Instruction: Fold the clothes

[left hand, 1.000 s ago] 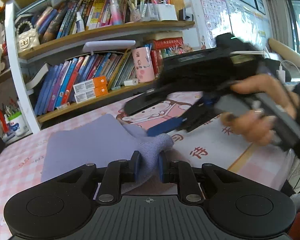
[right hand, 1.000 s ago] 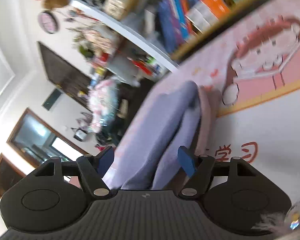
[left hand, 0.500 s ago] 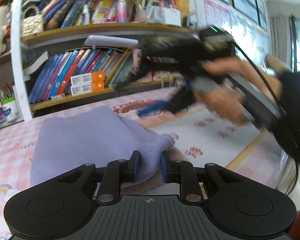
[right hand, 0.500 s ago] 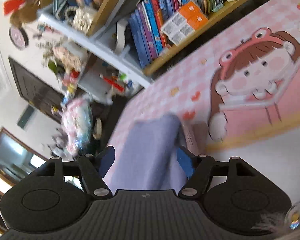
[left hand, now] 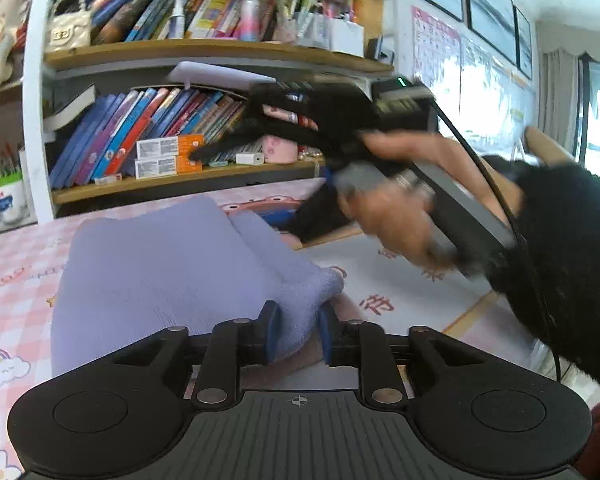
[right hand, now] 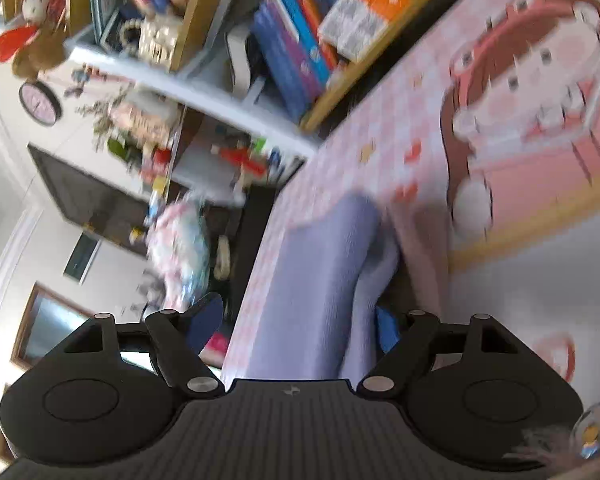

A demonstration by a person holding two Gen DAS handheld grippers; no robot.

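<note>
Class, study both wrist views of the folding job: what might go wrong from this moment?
1. The left gripper pinches only one bunched corner of the lavender knit garment; it may slip out.
2. The right gripper is open with cloth between its fingers; closing in motion blur may grab the wrong layer.

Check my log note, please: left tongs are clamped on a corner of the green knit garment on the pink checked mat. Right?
Only the colour is wrong. The left wrist view shows the left tongs clamped on a corner of a lavender knit garment, not green, on the pink checked mat.
</note>
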